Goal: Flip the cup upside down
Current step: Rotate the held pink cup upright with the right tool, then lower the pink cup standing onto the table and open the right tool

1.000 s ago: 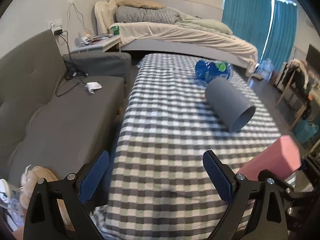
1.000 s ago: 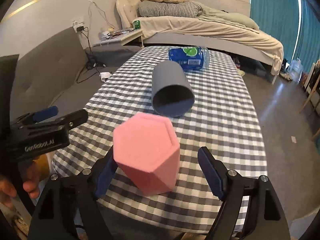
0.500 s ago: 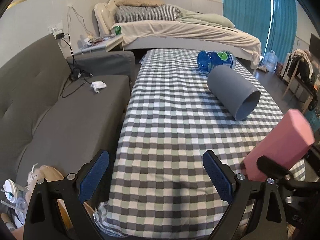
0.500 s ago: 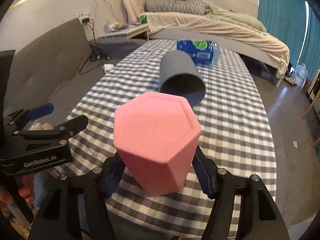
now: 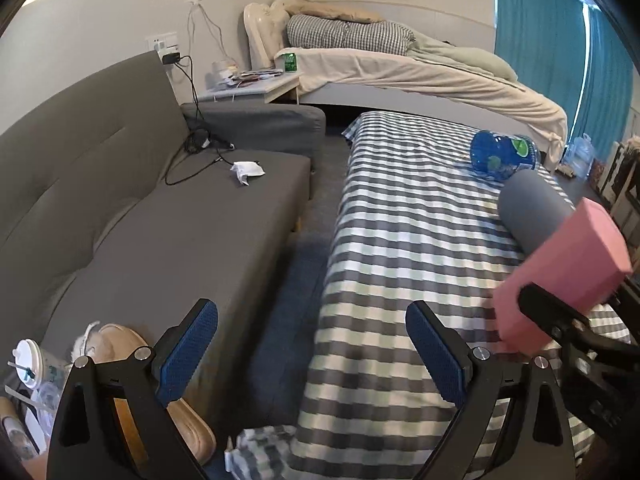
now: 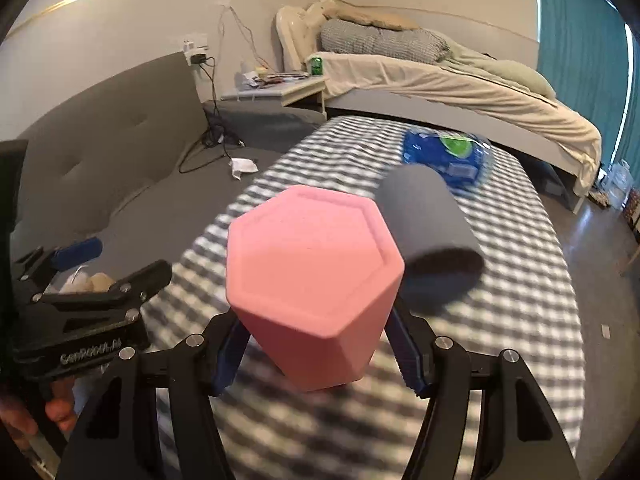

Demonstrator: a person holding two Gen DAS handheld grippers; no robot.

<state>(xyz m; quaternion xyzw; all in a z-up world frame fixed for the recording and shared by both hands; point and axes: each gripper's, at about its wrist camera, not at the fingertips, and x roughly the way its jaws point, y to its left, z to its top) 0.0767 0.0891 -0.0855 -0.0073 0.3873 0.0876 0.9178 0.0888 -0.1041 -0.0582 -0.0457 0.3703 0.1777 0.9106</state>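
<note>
The right claw (image 6: 316,354) is clamped on a pink hexagonal cup (image 6: 312,280), its blue pads pressed to the cup's sides; the cup is held tilted above the checked-cloth surface (image 6: 516,320), flat closed base facing the camera. The left claw (image 5: 312,354) is spread wide and holds nothing, at the surface's near left edge. Beyond the cup a grey cylindrical cup (image 6: 430,232) lies on its side, then a blue plastic bottle (image 6: 448,156). A grey sofa (image 5: 160,224) stands left.

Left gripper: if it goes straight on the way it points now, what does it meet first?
Probably nothing soon: the open left gripper points over the gap between the grey sofa and the checked tablecloth, toward the sofa's far armrest; depth is unclear.
</note>
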